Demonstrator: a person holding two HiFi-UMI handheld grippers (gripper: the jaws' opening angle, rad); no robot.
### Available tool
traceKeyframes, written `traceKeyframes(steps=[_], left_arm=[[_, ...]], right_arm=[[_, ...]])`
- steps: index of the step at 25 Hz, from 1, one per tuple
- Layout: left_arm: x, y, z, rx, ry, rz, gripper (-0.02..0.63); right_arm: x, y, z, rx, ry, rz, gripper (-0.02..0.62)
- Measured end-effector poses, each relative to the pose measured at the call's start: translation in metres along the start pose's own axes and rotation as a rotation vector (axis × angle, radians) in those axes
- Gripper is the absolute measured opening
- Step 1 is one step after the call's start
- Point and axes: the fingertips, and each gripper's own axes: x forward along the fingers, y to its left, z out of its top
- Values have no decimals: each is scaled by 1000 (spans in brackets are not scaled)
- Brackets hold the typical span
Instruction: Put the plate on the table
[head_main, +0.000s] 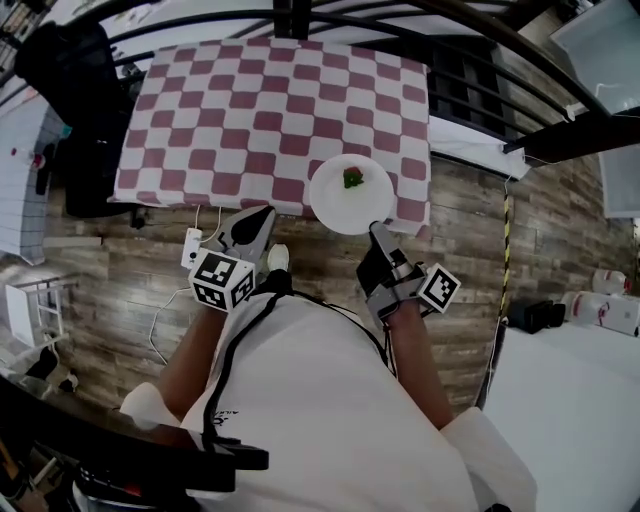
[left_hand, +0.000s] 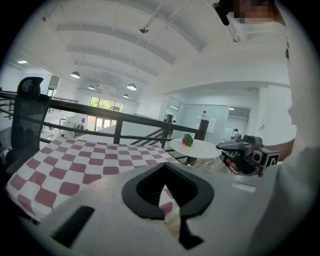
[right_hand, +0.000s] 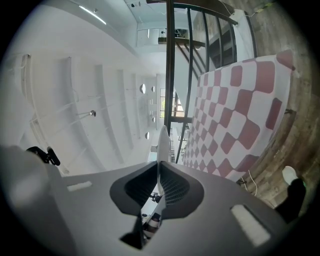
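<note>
A round white plate (head_main: 340, 205) carrying a small red and green piece of food (head_main: 353, 177) hangs over the front right edge of the table with the red-and-white checked cloth (head_main: 250, 110). My right gripper (head_main: 378, 232) is shut on the plate's near rim. In the right gripper view the plate (right_hand: 162, 142) shows edge-on between the jaws of the right gripper (right_hand: 159, 187). My left gripper (head_main: 255, 215) is just off the table's front edge, jaws together and holding nothing. The left gripper view shows the plate (left_hand: 200, 148) held level by the right gripper (left_hand: 240, 150), beyond the left gripper (left_hand: 167, 192).
A black chair (head_main: 75, 110) stands at the table's left end. A dark railing (head_main: 470, 90) runs behind and right of the table. A white power strip (head_main: 192, 247) with its cable lies on the wooden floor (head_main: 100, 260) near the front edge.
</note>
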Motion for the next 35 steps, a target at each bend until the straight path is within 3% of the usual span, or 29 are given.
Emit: traceKeyframes(steps=[20,35], left_arm=[[45,113,42,30,18,-117,8],[54,134,38,-16,21,-74,8]], right_arm=[[108,-16,1,7,-118,-12,25],[137,-27,17,22,-78,-15,25]])
